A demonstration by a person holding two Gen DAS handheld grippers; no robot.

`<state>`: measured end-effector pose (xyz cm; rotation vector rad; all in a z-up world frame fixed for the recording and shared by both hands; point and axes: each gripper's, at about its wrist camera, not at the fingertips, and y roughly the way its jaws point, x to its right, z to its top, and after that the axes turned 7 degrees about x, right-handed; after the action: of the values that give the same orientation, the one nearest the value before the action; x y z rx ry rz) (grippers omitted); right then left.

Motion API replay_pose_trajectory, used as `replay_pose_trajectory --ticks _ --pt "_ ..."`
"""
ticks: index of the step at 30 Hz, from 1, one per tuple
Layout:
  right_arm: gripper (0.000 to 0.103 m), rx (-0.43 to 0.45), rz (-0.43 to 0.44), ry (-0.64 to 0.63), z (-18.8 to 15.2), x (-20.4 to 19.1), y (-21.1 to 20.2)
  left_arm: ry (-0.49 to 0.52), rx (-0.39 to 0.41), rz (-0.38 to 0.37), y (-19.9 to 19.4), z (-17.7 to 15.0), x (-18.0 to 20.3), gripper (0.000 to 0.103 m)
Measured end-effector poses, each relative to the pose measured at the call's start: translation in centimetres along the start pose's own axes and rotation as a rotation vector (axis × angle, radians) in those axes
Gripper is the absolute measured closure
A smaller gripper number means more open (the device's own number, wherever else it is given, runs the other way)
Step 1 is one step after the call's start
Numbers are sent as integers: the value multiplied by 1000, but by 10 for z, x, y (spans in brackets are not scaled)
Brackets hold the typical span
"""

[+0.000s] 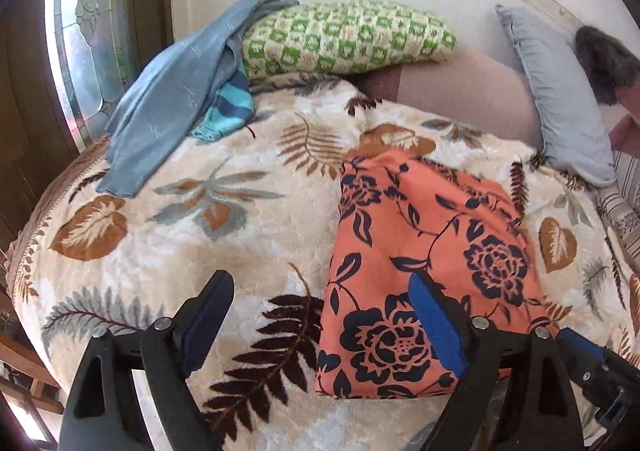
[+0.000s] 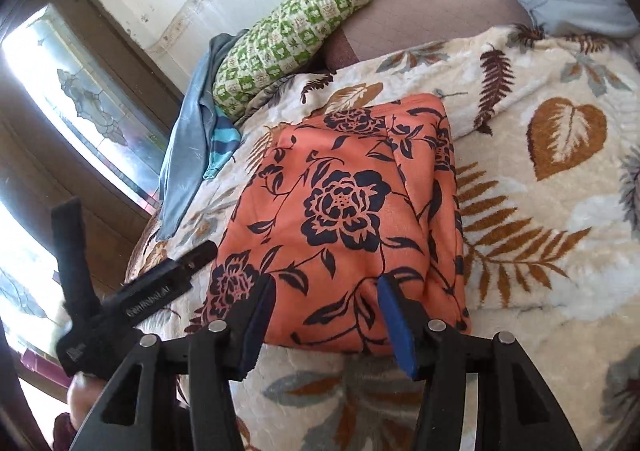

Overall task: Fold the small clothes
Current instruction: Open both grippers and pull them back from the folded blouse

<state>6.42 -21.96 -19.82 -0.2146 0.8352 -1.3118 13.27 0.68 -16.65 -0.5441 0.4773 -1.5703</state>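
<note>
An orange garment (image 1: 428, 263) with a dark flower print lies folded into a neat rectangle on the bed's leaf-patterned blanket (image 1: 192, 243). The left gripper (image 1: 324, 319) hangs above the garment's near left edge with its jaws spread wide, holding nothing; its right finger is over the cloth and its left finger over bare blanket. The right gripper (image 2: 326, 321) is also wide apart and empty, its two blue-padded fingers poised over the near edge of the garment (image 2: 344, 219); whether they touch the cloth cannot be told. At the head of the bed a grey-blue garment (image 1: 172, 91) is draped over a teal striped cloth (image 1: 226, 111), beside a green checked pillow (image 1: 344, 37). A pale blue pillow (image 1: 560, 99) leans further right.
</note>
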Motion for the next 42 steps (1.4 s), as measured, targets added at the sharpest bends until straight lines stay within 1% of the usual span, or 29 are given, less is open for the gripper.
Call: replay_pose_trajectory --ticks 3,7,10,13,15,18,22,26,31,33,34,42 --pt "46 34 0 -58 -1 -18 -29 32 70 37 -35 13 -2 12" --pt "46 96 -28 -129 8 -43 -67 74 151 78 -72 25 -5 12" --pt "42 155 -47 -157 19 -60 -94 88 178 80 -94 31 -8 12" --pt "42 206 -72 -210 25 -79 -117 103 203 84 -114 35 -9 12" --pt "41 225 -82 -233 28 -88 -128 114 218 84 -126 38 -9 12" --pt "40 239 -84 -235 31 -97 -141 118 245 92 -145 41 -12 11" --pt "39 258 -95 -250 30 -106 -156 122 267 81 -163 46 -11 11" --pt "37 271 -109 -259 30 -112 -167 129 287 71 -179 48 -8 10" --pt "36 291 -117 -258 29 -115 -176 143 295 69 -192 49 -6 10" --pt "35 295 -117 -257 28 -117 -177 136 293 75 -195 49 -7 10" --pt "35 294 -116 -257 28 -116 -177 130 292 81 -196 50 -8 8" --pt "35 280 -118 -227 24 -115 -171 123 288 112 -197 47 -11 8"
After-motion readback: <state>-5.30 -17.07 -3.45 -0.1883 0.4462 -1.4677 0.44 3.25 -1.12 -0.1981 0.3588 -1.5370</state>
